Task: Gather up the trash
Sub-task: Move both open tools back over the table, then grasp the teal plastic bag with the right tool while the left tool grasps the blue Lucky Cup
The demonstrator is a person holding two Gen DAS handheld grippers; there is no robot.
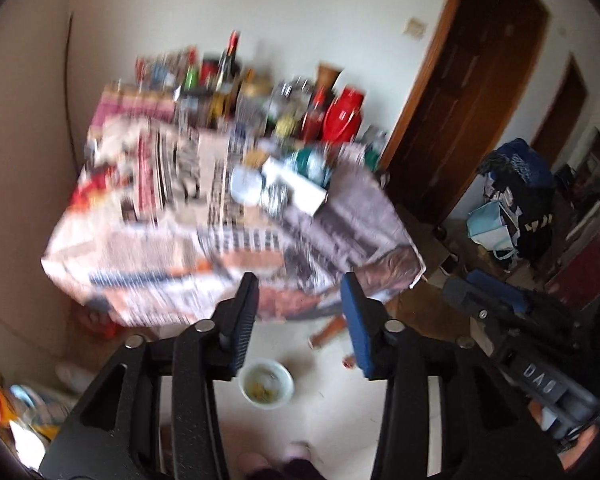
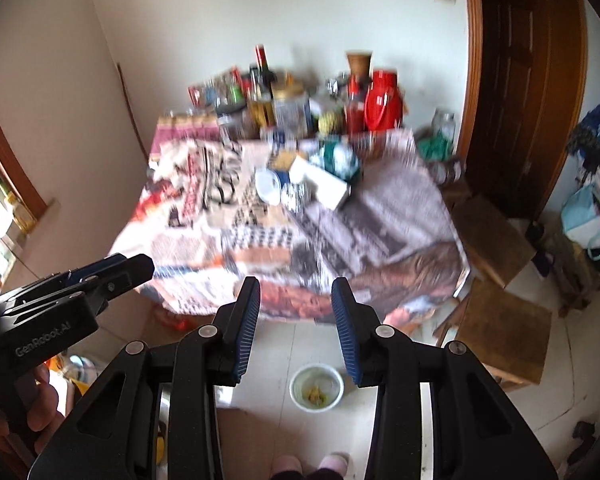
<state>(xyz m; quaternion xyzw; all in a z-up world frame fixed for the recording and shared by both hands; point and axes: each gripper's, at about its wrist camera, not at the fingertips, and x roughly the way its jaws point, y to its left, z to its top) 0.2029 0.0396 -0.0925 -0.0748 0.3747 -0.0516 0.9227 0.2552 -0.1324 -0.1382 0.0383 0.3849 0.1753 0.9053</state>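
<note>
Both views are motion-blurred. A table covered in newspaper (image 1: 204, 240) (image 2: 284, 240) stands against the wall. In its middle lie a white box (image 1: 296, 190) (image 2: 324, 184), a white lid or dish (image 1: 246, 186) (image 2: 269, 186) and a green-white wrapper (image 1: 312, 164) (image 2: 340, 160). My left gripper (image 1: 300, 308) is open and empty, short of the table's near edge. My right gripper (image 2: 296, 304) is open and empty, also short of the near edge. Each gripper shows in the other's view: the right one (image 1: 496, 304) and the left one (image 2: 112, 276).
Bottles, jars and a red thermos (image 1: 342, 114) (image 2: 382, 106) crowd the table's back. A white bowl with scraps (image 1: 266, 384) (image 2: 317, 387) sits on the floor. Wooden stools (image 2: 500, 320) stand right of the table. A brown door (image 1: 472, 92) and bags (image 1: 512, 200) are to the right.
</note>
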